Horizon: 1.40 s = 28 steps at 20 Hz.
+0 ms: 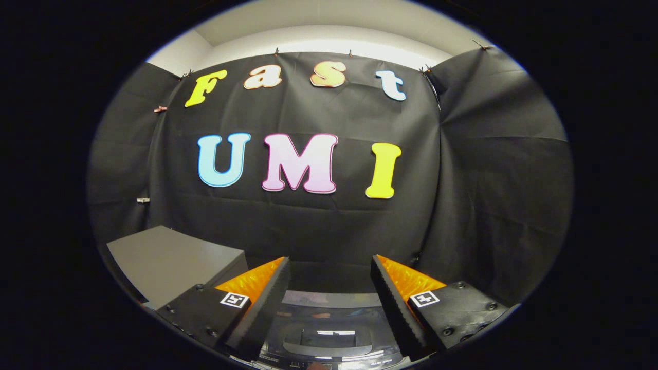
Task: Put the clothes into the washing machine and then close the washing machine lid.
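From where I stand the biggest thing in play is the washing machine point(329, 334), sitting low between and just below the two fingers point(267, 303), with only its glossy dark top on show. That top looks like a tinted lid lying flat over the tub, though the glare makes it hard to be sure it is fully shut. I can make out nothing inside it, and I can see no clothes anywhere.

To the left, beside the machine, stands a grey box point(175, 262) with a bare flat top; whether it opens or holds anything I cannot tell.

The gripper point(331, 272) hangs over the machine with its jaws wide apart and nothing between them.

The risks, as I judge them: if the lid is down, clothes cannot go in until it is lifted, and the smooth, shiny surface may let the ridged fingers slip. With the garment out of sight, a blind reach could snag the machine's edge or the grey box.
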Each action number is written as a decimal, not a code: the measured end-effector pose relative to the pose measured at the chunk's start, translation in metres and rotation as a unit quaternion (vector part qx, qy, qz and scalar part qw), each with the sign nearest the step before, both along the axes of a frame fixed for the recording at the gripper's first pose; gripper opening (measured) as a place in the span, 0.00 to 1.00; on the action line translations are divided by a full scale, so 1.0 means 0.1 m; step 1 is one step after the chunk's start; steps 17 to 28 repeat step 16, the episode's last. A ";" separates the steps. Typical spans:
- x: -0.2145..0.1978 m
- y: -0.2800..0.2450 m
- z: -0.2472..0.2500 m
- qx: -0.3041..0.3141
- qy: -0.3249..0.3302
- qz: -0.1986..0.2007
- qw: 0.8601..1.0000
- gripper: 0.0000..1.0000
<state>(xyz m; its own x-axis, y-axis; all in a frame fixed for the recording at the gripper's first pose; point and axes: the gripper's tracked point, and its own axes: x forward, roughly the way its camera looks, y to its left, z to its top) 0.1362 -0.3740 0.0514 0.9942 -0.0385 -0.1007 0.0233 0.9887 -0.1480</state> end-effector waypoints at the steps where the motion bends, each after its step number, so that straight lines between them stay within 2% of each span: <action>1: -0.01 0.03 0.08 0.001 -0.009 0.004 1.000 0.98; 10: -0.13 0.20 0.30 0.007 -0.027 0.027 0.999 0.98; 28: -0.09 0.20 0.32 0.006 -0.034 0.028 0.999 0.98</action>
